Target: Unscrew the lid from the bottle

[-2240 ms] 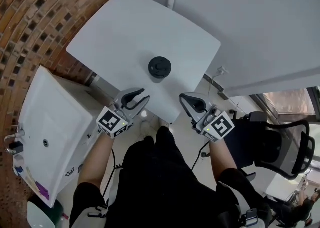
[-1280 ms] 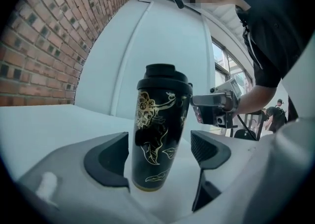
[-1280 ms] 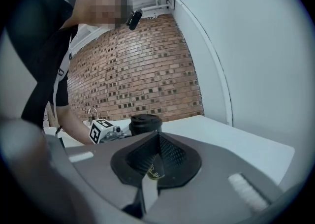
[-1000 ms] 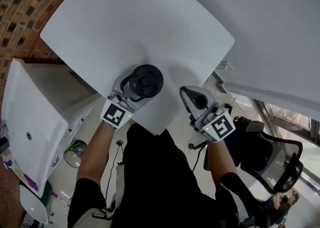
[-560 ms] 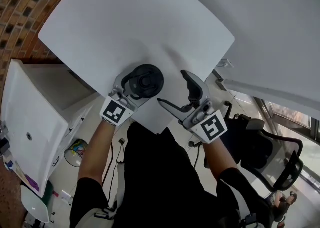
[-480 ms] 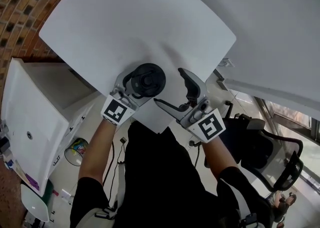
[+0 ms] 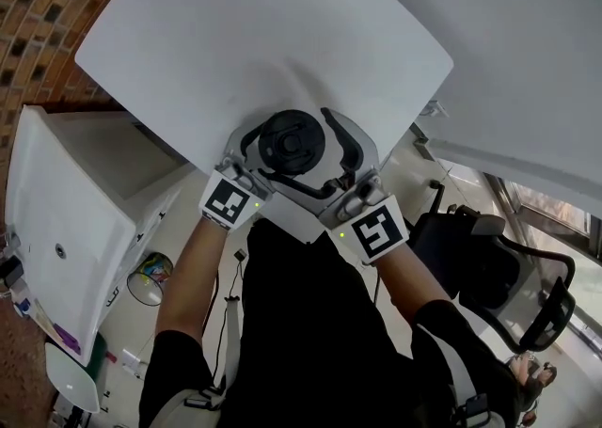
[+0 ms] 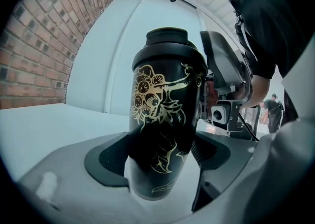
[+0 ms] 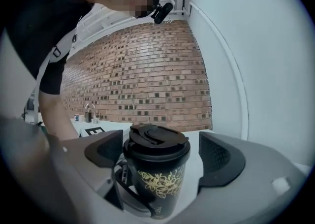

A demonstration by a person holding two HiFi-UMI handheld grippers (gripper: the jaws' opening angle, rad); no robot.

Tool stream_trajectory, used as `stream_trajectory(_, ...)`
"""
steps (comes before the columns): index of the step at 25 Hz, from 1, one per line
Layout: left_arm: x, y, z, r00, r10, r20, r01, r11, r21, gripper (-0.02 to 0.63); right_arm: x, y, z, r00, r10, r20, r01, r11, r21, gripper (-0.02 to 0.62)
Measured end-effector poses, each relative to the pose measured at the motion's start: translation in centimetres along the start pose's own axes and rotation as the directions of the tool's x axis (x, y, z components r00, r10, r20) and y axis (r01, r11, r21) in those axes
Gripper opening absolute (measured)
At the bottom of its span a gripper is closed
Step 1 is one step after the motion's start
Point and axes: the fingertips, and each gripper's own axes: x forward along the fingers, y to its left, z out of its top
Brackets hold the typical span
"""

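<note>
head view: the bottle (image 7: pixel 292 141) is seen from above, at the near edge of the white table (image 7: pixel 235 31). i cannot tell if it stands on the table. the left gripper (image 7: pixel 268 158) comes to it from the left and the right gripper (image 7: pixel 301 149) from the right, and both have their jaws around it.

left gripper view: the black bottle with gold drawing is between the jaws, a little tilted. both pads press on its lower body, so this gripper holds the bottle. the lid (image 8: pixel 167 41) is on top, still screwed on. the right gripper is just behind the bottle.

right gripper view: the lid and the upper part of the bottle are between the jaws. the jaws are opening and stand wide apart. there is a gap on each side of the lid, so the pads do not touch it and this gripper holds nothing. a brick wall (image 9: pixel 147 80) is behind.
</note>
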Motion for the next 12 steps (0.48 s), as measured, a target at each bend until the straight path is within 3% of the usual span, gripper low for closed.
stream_trajectory(6,0.0,0.0,-0.1,1.0,0.004,0.0,-0.004,1.0,-0.004,0.398,1.3,0.0,-0.2,0.995,-0.098,0.007,0.098,0.995,-0.014,0.465)
stream_trajectory(12,0.2,-0.1,-0.2,1.0,-0.013,0.006,0.013,1.0,0.013,0.397,1.7,0.1,-0.9,0.994,-0.106,-0.015,0.106,0.994,-0.017,0.451)
